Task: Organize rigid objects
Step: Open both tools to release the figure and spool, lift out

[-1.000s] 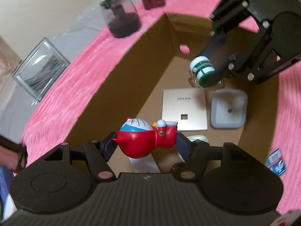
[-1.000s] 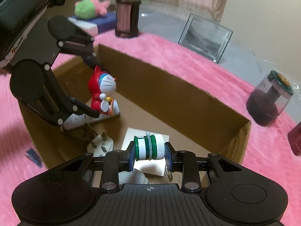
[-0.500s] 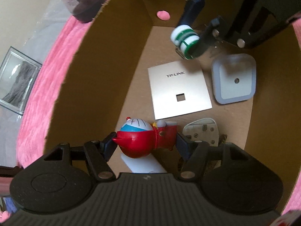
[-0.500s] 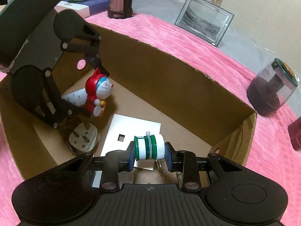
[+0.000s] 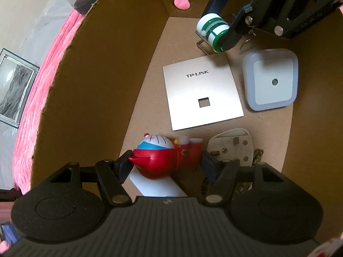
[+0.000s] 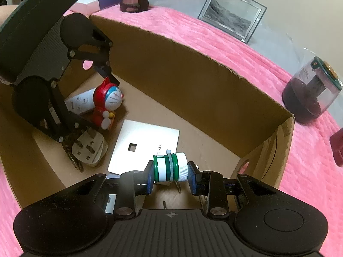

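both grippers sit lower in the cardboard box (image 6: 193, 68) than before | left gripper (image 5: 166, 163) clamped on red cat figurine (image 5: 163, 158), near box's left wall | right gripper (image 6: 170, 176) clamped on green-white bottle (image 6: 170, 167), above silver plate (image 5: 201, 94)

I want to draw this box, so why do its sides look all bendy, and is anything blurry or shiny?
Left wrist view: the fisheye lens bows the cardboard box wall; the silver plate is sharp, with soft sheen. Right wrist view: the box rim curves too; the picture frame glass looks pale and glary; the green-and-white spool stays crisp.
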{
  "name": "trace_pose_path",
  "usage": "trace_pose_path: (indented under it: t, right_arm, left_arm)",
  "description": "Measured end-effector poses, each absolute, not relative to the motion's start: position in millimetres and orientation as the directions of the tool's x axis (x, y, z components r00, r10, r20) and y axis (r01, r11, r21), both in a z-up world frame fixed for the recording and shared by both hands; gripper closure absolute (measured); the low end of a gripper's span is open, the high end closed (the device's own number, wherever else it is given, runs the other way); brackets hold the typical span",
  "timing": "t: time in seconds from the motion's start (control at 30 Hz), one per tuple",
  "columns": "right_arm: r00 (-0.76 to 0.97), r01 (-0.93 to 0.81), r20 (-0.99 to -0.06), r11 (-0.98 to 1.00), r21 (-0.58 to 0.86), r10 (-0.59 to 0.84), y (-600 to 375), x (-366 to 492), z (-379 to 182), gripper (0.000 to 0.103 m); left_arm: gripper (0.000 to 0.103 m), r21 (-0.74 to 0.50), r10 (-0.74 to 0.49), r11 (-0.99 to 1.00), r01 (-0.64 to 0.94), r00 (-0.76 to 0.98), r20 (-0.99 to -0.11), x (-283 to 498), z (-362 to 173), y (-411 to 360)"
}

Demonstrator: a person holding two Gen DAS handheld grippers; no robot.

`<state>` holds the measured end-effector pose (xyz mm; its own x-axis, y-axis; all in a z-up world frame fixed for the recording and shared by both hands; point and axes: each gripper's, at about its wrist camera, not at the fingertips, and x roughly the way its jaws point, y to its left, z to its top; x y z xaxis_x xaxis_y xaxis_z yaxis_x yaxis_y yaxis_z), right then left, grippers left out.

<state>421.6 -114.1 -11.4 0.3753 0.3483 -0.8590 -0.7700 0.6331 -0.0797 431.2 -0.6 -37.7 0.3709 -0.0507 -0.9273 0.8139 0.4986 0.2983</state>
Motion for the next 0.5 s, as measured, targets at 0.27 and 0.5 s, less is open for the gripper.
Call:
trace_pose_path:
  t: [0.27, 0.5]
  right_arm:
    - [0.352, -0.772, -0.890, 0.627, -0.101, 0.290, -112, 420, -15, 0.075]
    - [0.324, -0.778, -0.910, 0.620, -0.101, 0.258, -108, 419, -20, 0.075]
  left_arm:
    - [0.035, 0.308, -0.065, 0.532, 0.789, 0.401, -0.914, 429, -29, 2]
    - [0.034, 0.308, -0.104, 0.584, 0.751, 0.445, -0.889, 424, -9, 9]
